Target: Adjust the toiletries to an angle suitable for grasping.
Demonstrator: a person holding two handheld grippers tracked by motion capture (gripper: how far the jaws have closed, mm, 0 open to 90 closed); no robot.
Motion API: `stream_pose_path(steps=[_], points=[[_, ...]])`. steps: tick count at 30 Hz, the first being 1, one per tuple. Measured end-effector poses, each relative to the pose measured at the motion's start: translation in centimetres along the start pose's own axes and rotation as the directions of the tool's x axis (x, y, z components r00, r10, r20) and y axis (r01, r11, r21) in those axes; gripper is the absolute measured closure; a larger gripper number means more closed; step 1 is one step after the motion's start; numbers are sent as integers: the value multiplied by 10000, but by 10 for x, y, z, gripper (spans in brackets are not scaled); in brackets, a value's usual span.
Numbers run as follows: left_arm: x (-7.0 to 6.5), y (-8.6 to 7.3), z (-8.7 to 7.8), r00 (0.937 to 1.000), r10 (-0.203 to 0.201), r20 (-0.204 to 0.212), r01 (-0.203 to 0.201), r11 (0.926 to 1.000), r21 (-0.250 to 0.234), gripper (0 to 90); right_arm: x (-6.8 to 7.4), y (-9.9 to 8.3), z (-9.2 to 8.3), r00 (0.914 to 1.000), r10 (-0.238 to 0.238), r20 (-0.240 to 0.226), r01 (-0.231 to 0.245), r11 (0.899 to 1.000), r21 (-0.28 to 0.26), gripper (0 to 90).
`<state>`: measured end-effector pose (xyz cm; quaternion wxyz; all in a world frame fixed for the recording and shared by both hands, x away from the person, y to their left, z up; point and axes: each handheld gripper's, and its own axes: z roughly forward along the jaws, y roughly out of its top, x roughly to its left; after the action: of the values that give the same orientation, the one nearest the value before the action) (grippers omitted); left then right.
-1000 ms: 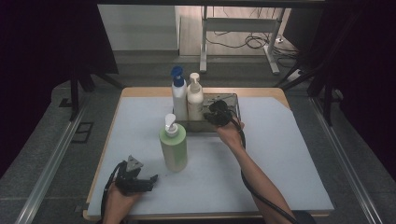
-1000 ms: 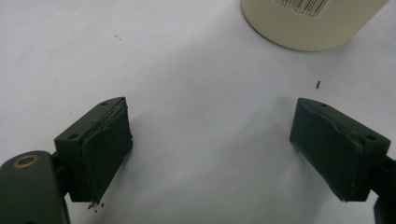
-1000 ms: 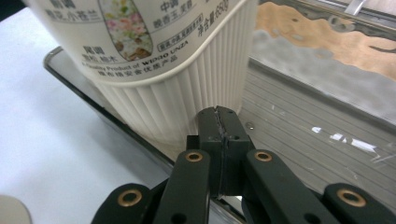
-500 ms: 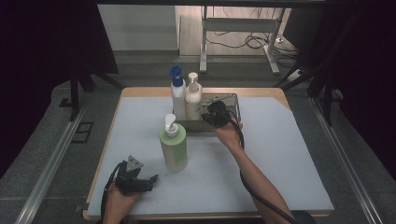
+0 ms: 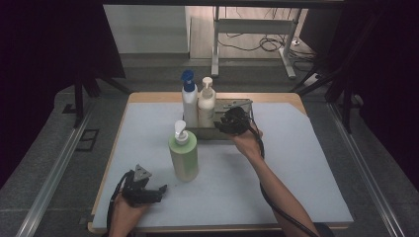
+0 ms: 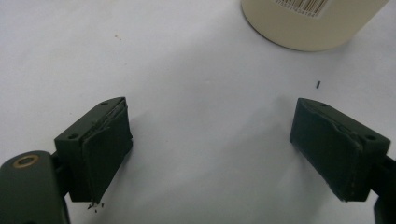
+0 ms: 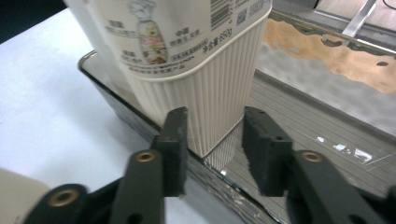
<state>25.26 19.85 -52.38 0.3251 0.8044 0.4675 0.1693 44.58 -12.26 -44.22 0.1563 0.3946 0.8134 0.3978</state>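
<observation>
- While the high view takes in the whole table under its pale cover, much of the metal tray at the far middle is hidden behind bottles and the right gripper.
- Two pump bottles stand in the tray's left end, touching or nearly so: a white bottle with a blue pump and, on its right, a cream bottle.
- Just right of the cream bottle sits the right gripper. In the right gripper view its jaws have just been opening and stand part open around the ribbed lower corner of the cream bottle, with a gap visible on the right jaw's side; whether the left pad touches the bottle I cannot tell.
- That bottle's top is cut off in the right gripper view. Its label carries a small picture of a bottle with flowers, barcodes, a square code and lines of Chinese text too small to read; one line appears to end in "650g".
- A green pump bottle stands alone on the cover, nearer the person and well apart from the tray.
- At the near left, the left gripper lies low over the cover. In the left gripper view its jaws are wide open and hold nothing.
- Part of a pale bottle's base, cut off at the top edge, shows a barcode fragment with digits too blurred to read.
</observation>
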Motion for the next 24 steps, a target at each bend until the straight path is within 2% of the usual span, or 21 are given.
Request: stream_pose_path(steps=[4, 8, 16, 20, 24], points=[[0, 0, 0, 10000, 17, -11, -17, 10000, 1, 122, 1, -1, -10, 9996, -176, -203, 174, 9998, -135, 479], [0, 0, 0, 10000, 1, 0, -1, 10000, 2, 122, 2, -2, -20, 9981, -574, -241, 566, 9979, -309, 415], [0, 0, 0, 10000, 16, -11, -16, 10000, 2, 122, 3, -9, -41, 9941, -923, -574, 890, 9944, -567, 339], [0, 0, 0, 10000, -1, -1, 1, 10000, 1, 122, 3, -15, -48, 9925, -1096, -541, 1065, 9927, -570, 296], [0, 0, 0, 10000, -2, 0, 2, 10000, 3, 122, 2, -19, -55, 9914, -1084, -738, 1038, 9926, -629, 265]])
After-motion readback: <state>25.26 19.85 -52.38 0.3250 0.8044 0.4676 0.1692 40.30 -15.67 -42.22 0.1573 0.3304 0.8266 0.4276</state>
